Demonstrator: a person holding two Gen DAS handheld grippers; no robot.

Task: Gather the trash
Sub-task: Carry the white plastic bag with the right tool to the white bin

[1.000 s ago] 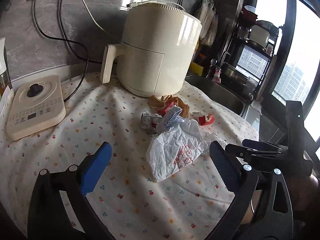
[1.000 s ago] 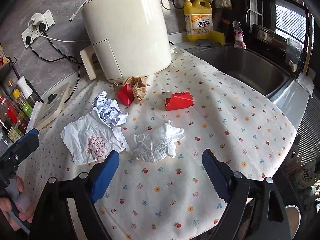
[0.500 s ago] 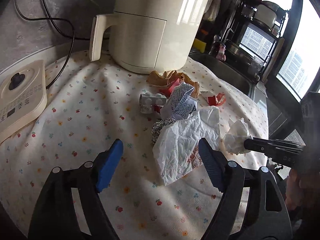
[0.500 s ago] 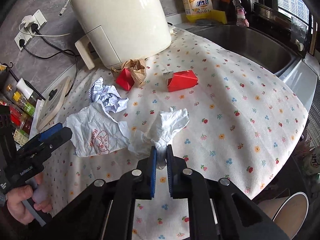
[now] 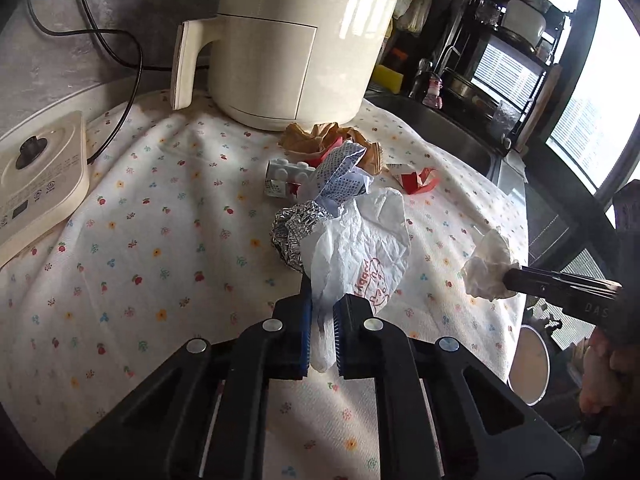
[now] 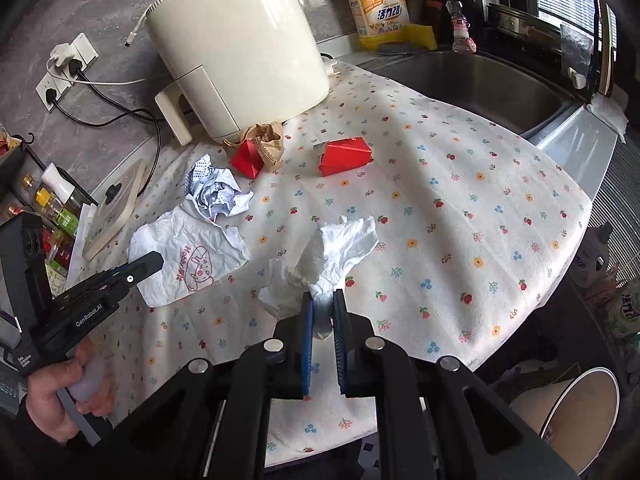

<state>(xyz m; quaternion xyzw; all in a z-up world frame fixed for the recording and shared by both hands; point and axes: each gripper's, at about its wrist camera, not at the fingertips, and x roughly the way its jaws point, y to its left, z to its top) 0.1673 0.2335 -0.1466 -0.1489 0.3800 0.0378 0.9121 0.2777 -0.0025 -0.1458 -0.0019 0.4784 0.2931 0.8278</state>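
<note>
My left gripper (image 5: 321,312) is shut on a white plastic bag with red print (image 5: 360,252), also in the right wrist view (image 6: 192,260), its edge pinched between the blue pads. My right gripper (image 6: 322,300) is shut on a crumpled white tissue (image 6: 340,248), lifted a little off the floral cloth; it also shows in the left wrist view (image 5: 488,268). On the cloth lie a foil ball (image 5: 296,228), a crumpled printed paper (image 6: 216,196), a brown paper wad (image 6: 264,140), two red cartons (image 6: 346,156) and a small white block (image 5: 286,176).
A cream air fryer (image 6: 240,48) stands at the back. A cream cooker (image 5: 36,184) is at the left, a sink (image 6: 472,84) at the right. A yellow detergent bottle (image 6: 378,4) stands by the wall. A paper cup bin (image 6: 572,416) sits below the counter's edge.
My left gripper has moved in and shut on the printed bag's edge. My right gripper, shut on the tissue half a second ago, has lifted it slightly toward me.
</note>
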